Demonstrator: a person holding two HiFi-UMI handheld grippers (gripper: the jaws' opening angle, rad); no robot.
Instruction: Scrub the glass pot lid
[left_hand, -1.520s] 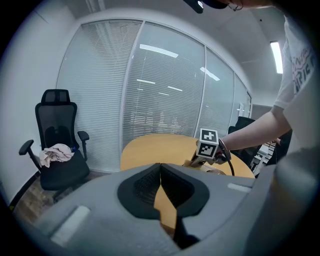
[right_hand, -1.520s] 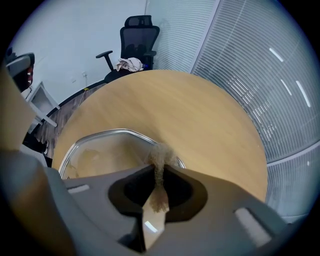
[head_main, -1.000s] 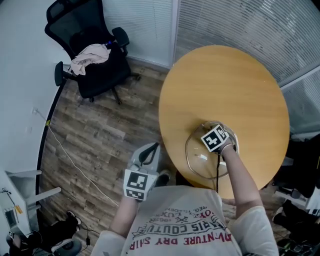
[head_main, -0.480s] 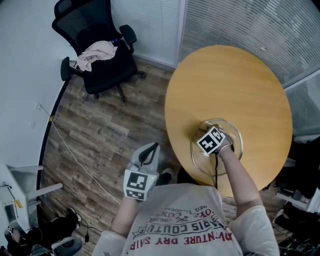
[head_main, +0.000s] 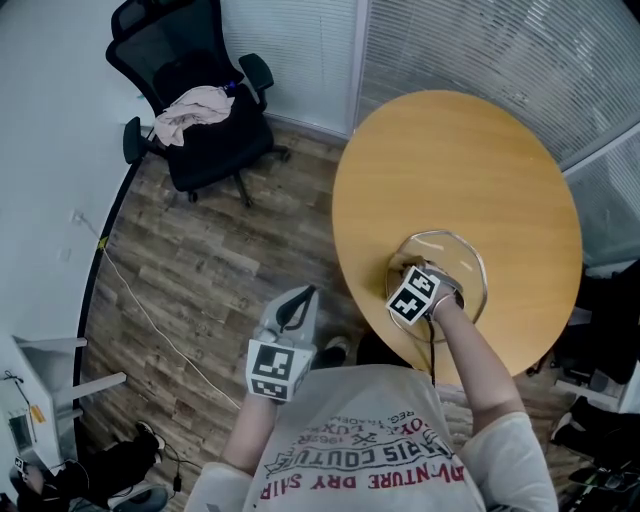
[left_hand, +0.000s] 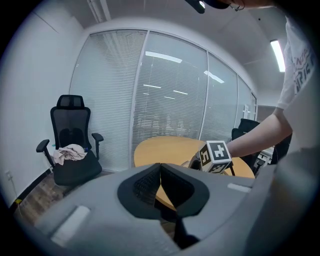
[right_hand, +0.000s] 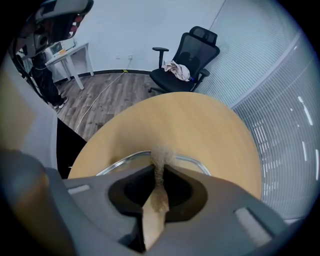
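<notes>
- Right gripper (right_hand: 159, 167): jaws clenched on a tan pad (right_hand: 160, 152); fuzzy edge of the pad pokes past the tips and rests against the lid.
- Lid (head_main: 458, 264): glass with a metal rim; lies flat on the table, close to the edge nearest the person; rim arcs out to both sides of the jaws in the right gripper view; right gripper sits over its near-left part in the head view.
- Right forearm (head_main: 480, 350): reaches from the torso across the table edge to the gripper.
- Left gripper (left_hand: 160, 169): jaws pressed together, nothing between them; hangs off the table, over the floor, left of the table and well apart from the lid.
- Table (head_main: 455, 150): round, pale wood; carries the lid on its near side.
- Floor (head_main: 200, 265): dark wood planks; lies below the left gripper.
- Chair (head_main: 205, 135): black, on castors; stands beyond the left gripper, beside the blinds; holds a crumpled cloth (head_main: 190, 103) on its seat.
- Blinds (head_main: 500, 50): pale, lowered; run round the far side of the table.
</notes>
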